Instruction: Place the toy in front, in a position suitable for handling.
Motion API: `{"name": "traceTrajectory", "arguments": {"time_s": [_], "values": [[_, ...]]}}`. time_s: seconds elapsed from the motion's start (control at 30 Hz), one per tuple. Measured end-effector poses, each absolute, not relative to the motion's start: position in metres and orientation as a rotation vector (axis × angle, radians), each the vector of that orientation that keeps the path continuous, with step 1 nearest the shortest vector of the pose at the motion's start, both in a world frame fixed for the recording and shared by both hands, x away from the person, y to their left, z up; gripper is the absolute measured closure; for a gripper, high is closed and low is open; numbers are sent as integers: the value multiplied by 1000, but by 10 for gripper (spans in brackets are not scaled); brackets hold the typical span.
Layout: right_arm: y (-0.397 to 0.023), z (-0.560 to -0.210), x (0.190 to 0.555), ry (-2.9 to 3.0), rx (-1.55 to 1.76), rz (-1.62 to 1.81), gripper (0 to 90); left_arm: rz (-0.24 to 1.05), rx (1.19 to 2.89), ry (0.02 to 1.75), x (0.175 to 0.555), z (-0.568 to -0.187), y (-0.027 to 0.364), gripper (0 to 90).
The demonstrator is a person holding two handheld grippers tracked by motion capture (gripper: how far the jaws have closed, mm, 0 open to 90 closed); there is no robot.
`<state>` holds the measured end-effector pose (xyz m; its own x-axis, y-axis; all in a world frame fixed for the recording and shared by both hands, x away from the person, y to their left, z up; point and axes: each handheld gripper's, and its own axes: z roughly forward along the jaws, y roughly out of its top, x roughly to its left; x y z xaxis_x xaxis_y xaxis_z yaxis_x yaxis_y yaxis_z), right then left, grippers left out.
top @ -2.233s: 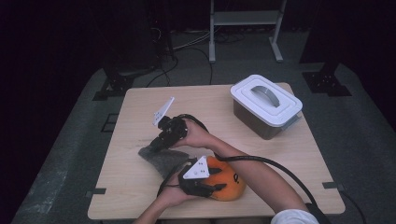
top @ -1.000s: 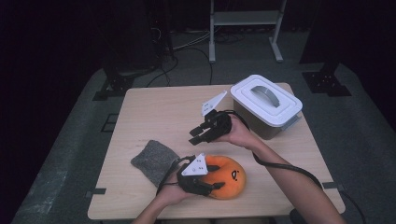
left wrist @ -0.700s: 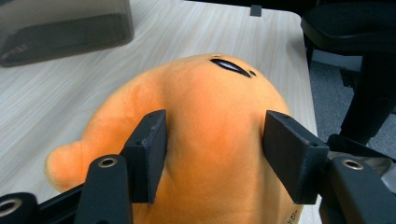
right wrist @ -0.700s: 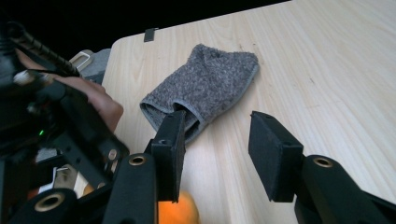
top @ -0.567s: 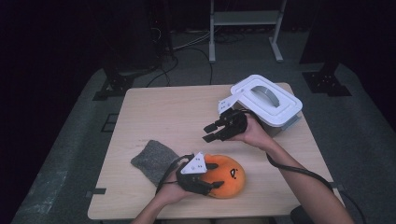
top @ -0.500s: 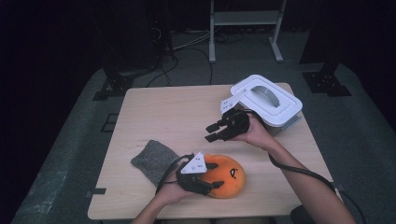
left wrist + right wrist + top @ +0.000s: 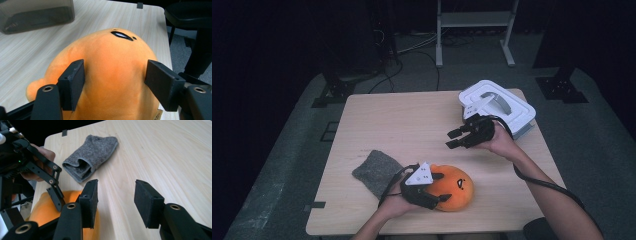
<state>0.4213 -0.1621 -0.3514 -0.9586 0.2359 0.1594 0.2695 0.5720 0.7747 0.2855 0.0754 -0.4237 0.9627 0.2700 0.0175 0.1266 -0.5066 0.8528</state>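
Pale wooden worktop (image 7: 402,120): orange plush toy (image 7: 452,187) lies near the front edge, straddled by the left claw (image 7: 439,200), whose jaws have just been opening. Right claw (image 7: 454,139) hovers parted, empty, beside the white-lidded box (image 7: 517,112).

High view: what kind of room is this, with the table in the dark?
Probably a recording studio or lab, not a home: a lone wooden table on grey floor mats, dark surroundings, cables and a metal stand behind it.
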Motion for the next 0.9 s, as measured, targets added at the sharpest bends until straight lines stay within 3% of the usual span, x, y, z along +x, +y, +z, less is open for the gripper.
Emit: {"name": "traceTrajectory", "arguments": {"time_s": [0.9], "values": [[-229,-332,438,-2797,-665,-1431,476,180,2071,283,288,-412,82,232]]}}
